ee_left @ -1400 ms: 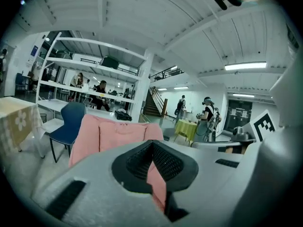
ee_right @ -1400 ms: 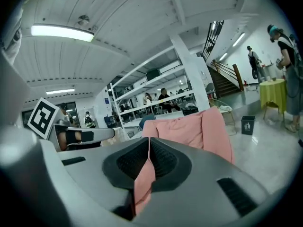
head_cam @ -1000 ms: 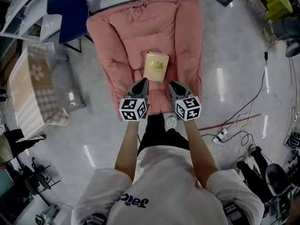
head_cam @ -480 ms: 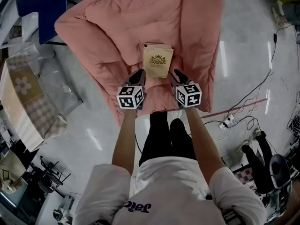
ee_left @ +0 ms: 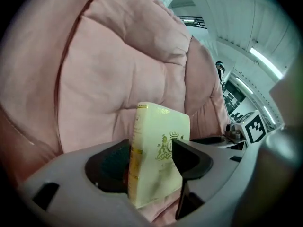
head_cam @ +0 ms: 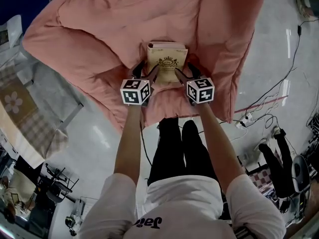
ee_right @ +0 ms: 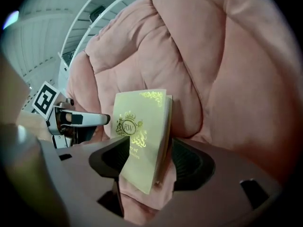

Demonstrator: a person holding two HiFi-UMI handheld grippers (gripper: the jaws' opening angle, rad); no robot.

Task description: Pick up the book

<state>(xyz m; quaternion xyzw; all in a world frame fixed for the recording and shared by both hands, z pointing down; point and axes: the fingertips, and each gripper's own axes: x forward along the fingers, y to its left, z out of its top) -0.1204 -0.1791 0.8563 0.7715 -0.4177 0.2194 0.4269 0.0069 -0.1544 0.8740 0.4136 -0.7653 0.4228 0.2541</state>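
A rumpled pink quilt [head_cam: 99, 29] spreads beneath and beyond the fingers [ee_left: 191, 159]. Right of them, a power strip [head_cam: 243, 120] and cables [head_cam: 264, 118] trail over the grey floor [head_cam: 99, 133]; a checked cloth [head_cam: 35, 133] lies well left.

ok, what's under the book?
Pink padded cushion. The book rests directly on it, cover side up. The book's underside is covered, and so is whatever the cushion itself sits on. Only bare floor shows around its edges.

The book [head_cam: 167, 66] was pale cream with a gold crest; the quilted cushion [head_cam: 99, 39] was dusty pink. The left claw [head_cam: 147, 71] and right claw [head_cam: 187, 72] were grey, their cubes patterned with black-and-white squares.
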